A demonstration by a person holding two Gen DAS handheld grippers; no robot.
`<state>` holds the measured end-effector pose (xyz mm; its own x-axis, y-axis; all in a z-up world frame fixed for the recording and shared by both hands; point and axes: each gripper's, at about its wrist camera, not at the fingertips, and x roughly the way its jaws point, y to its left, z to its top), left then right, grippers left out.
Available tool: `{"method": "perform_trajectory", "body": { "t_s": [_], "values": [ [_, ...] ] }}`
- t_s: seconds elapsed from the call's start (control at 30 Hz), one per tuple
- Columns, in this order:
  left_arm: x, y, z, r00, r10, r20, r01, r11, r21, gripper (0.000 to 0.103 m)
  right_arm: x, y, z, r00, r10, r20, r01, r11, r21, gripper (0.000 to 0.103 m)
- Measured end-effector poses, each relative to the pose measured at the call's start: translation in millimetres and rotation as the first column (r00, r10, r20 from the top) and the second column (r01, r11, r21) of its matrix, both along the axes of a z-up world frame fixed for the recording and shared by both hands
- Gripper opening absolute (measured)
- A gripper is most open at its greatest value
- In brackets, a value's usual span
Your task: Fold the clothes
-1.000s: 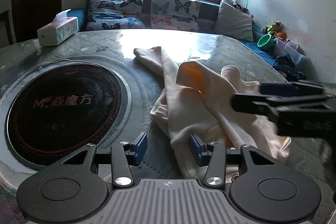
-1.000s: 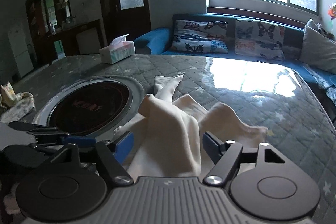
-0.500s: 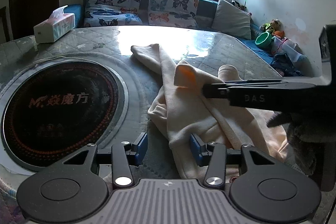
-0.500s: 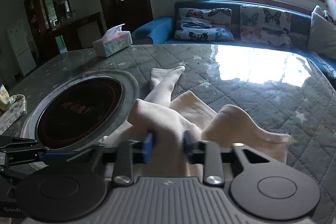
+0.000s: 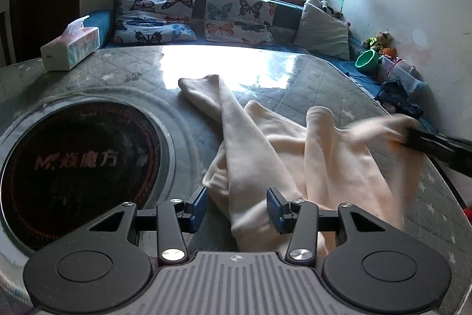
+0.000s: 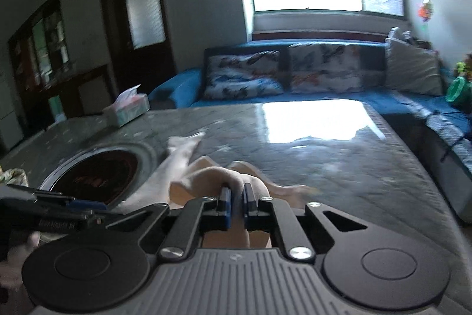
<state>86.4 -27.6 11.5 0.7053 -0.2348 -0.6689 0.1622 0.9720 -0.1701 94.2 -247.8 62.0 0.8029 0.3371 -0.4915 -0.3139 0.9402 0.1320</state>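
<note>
A cream garment point(image 5: 259, 143) lies crumpled on the quilted table point(image 5: 295, 78), one long leg or sleeve reaching toward the far side. My left gripper point(image 5: 236, 207) is open, its blue pads on either side of the garment's near edge, not closed on it. My right gripper point(image 6: 236, 201) is shut on a fold of the garment point(image 6: 206, 176) and holds it lifted off the table. In the left wrist view the right gripper point(image 5: 413, 138) shows at the right, with the cloth stretched up to it and blurred.
A round black hotplate point(image 5: 73, 161) is set in the table on the left. A tissue box point(image 5: 70, 47) stands at the far left corner. A blue sofa with butterfly cushions point(image 5: 194, 19) runs behind the table. Toys and a green bowl point(image 5: 367, 61) sit at the right wall.
My right gripper closed on a fold of the garment and pulled it up and to the right. The cloth has spread out. My left gripper stayed open and barely moved.
</note>
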Motion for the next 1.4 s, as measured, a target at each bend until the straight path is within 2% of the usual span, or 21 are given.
{"method": "perform_trajectory", "body": {
  "t_s": [0.13, 0.43, 0.7, 0.73, 0.77, 0.8, 0.9, 1.07, 1.4],
  "values": [
    [20, -1, 1, 1.000, 0.010, -0.005, -0.010, 1.000, 0.005, 0.048, -25, -35, 3, 0.995, -0.096, 0.017, 0.096, 0.995, 0.003, 0.006],
    [67, -12, 2, 0.999, 0.034, 0.008, -0.034, 0.999, 0.022, 0.048, -65, -90, -18, 0.957, -0.286, -0.039, 0.286, 0.958, -0.005, 0.006],
    [101, -12, -13, 0.995, 0.072, -0.064, -0.077, 0.994, -0.073, 0.047, -85, -113, -32, 0.927, -0.369, -0.075, 0.371, 0.929, 0.017, 0.006],
    [102, -11, -15, 0.995, 0.072, -0.065, -0.077, 0.993, -0.085, 0.045, -86, -115, -32, 0.924, -0.375, -0.078, 0.378, 0.926, 0.019, 0.006],
    [103, -10, -17, 0.995, 0.071, -0.066, -0.078, 0.992, -0.097, 0.037, -87, -116, -33, 0.922, -0.380, -0.080, 0.382, 0.924, 0.018, 0.006],
    [103, -9, -18, 0.995, 0.071, -0.066, -0.078, 0.991, -0.108, 0.027, -88, -118, -34, 0.920, -0.384, -0.082, 0.387, 0.922, 0.018, 0.006],
    [98, -6, -17, 0.996, 0.074, -0.050, -0.079, 0.989, -0.123, 0.015, -88, -120, -36, 0.916, -0.392, -0.086, 0.395, 0.918, 0.020, 0.006],
    [80, 5, -9, 0.997, 0.082, -0.013, -0.083, 0.987, -0.141, 0.011, -92, -119, -38, 0.910, -0.406, -0.083, 0.409, 0.912, 0.016, 0.006],
    [29, 45, 15, 0.989, 0.143, 0.040, -0.134, 0.976, -0.174, 0.011, -90, -119, -36, 0.909, -0.411, -0.069, 0.413, 0.910, 0.014, 0.006]
  ]
}}
